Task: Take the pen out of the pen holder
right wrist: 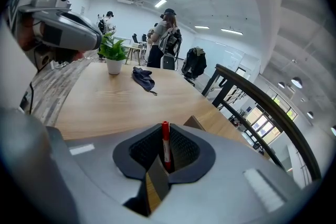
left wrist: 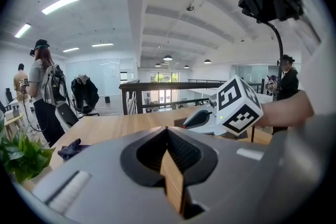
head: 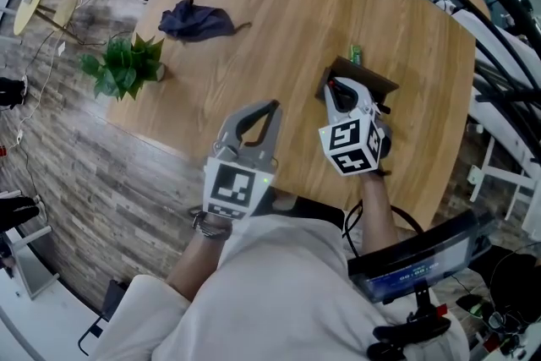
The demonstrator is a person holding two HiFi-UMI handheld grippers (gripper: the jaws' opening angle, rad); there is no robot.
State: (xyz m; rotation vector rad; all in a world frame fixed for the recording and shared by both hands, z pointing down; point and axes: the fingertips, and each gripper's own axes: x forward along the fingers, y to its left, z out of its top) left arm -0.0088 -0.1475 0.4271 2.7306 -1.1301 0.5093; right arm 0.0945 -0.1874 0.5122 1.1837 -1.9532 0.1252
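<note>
In the right gripper view a red pen [right wrist: 165, 140] stands upright between the jaws of my right gripper [right wrist: 166, 150], which is shut on it. In the head view my right gripper [head: 331, 85] hangs over the near side of the dark brown pen holder [head: 372, 79] at the table's right; the pen is hard to make out there. A corner of the holder [right wrist: 192, 123] shows just behind the jaws. A green item [head: 356, 55] sticks out at the holder's far side. My left gripper [head: 271, 107] is to the left over bare wood, shut and empty [left wrist: 168, 136].
A dark blue cloth [head: 199, 19] lies at the far left of the wooden table [head: 279, 4]. A small potted plant [head: 127, 65] stands near the left edge. The table's near edge runs just under both grippers. People and chairs are beyond the table.
</note>
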